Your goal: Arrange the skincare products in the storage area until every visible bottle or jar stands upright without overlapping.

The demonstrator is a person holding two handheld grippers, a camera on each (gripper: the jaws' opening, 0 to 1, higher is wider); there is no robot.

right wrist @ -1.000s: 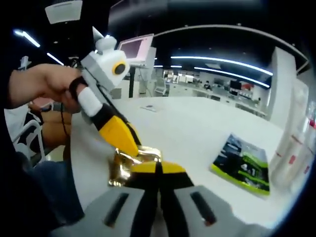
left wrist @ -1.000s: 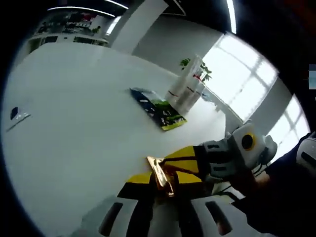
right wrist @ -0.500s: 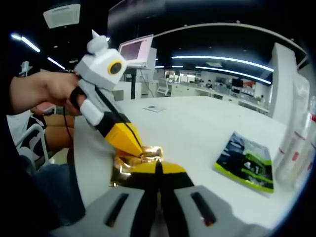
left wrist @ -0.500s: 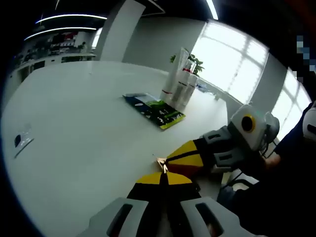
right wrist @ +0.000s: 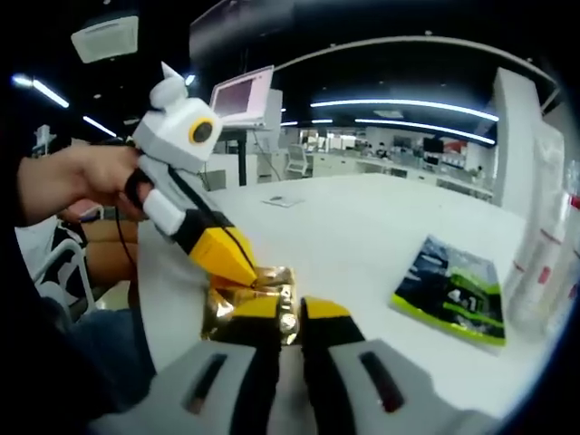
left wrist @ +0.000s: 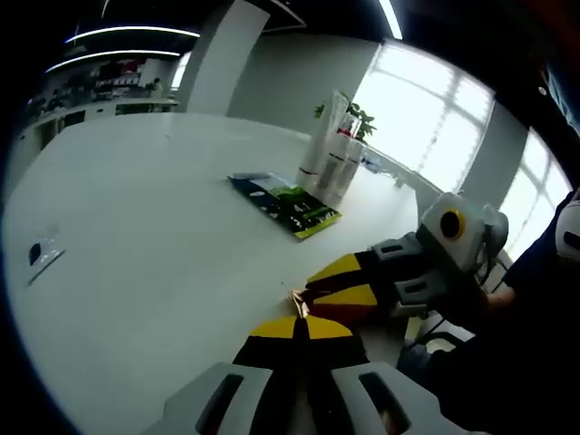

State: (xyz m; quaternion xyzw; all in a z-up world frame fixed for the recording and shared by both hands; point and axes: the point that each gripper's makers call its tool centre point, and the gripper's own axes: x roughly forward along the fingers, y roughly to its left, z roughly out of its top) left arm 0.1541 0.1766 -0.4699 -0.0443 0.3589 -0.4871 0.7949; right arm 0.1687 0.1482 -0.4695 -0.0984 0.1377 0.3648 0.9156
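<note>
A crumpled gold foil packet [right wrist: 245, 308] lies at the near edge of the white table [right wrist: 362, 236]. My left gripper [right wrist: 245, 270] comes in from the left, held by a hand, with its yellow jaws shut on the packet's top edge. In the left gripper view my left gripper [left wrist: 304, 326] is closed, and a gold corner [left wrist: 297, 304] pokes out ahead of the tips. My right gripper [right wrist: 290, 313] stands just over the packet with its jaws slightly apart and gold showing in the gap. In the left gripper view my right gripper [left wrist: 340, 284] enters from the right, jaws parted.
A flat green and dark packet [left wrist: 285, 204] [right wrist: 451, 292] lies mid-table. Behind it stands a clear bag of tall white bottles [left wrist: 333, 159] [right wrist: 544, 245]. A small sachet [left wrist: 41, 254] lies far off to the left. The white table [left wrist: 163, 227] spreads wide between them.
My right gripper's jaws, closed on the gold packet before, have parted. The left gripper keeps its hold on the packet's edge. Both views shifted only slightly.
</note>
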